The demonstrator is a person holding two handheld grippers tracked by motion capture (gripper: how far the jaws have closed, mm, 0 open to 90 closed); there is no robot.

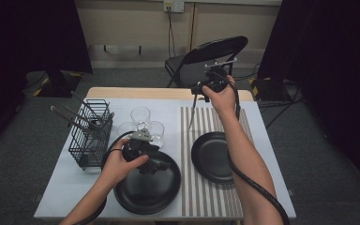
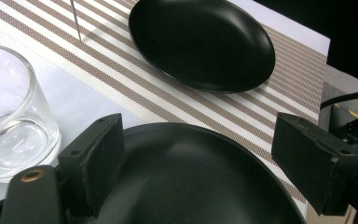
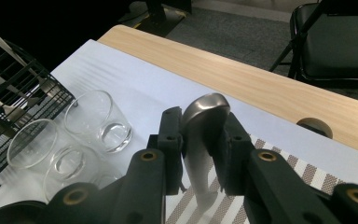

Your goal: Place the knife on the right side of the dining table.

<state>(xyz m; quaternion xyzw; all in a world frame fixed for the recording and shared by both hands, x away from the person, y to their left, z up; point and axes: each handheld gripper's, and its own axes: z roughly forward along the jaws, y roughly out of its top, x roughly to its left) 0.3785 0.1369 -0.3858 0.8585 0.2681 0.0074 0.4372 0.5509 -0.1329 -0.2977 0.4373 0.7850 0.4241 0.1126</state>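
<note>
My right gripper point(image 1: 202, 89) is raised over the far end of the striped placemat point(image 1: 190, 187). It is shut on the rounded handle end of a metal piece of cutlery point(image 3: 204, 116), which hangs point-down as a thin metal line point(image 1: 191, 114) above the mat. In the right gripper view the pads point(image 3: 171, 135) press it from both sides. My left gripper point(image 1: 155, 165) hovers low over the near black plate point(image 1: 145, 190). Its jaws stand wide apart with nothing between them but the plate's surface point(image 2: 186, 182) below. A second black plate point(image 1: 213, 157) lies on the placemat.
Three clear glasses point(image 1: 140, 116) stand together left of the mat. A black wire basket point(image 1: 91, 133) with several utensils stands at the table's left. A black folding chair point(image 1: 206, 58) stands behind the table's wooden far edge point(image 3: 279, 93).
</note>
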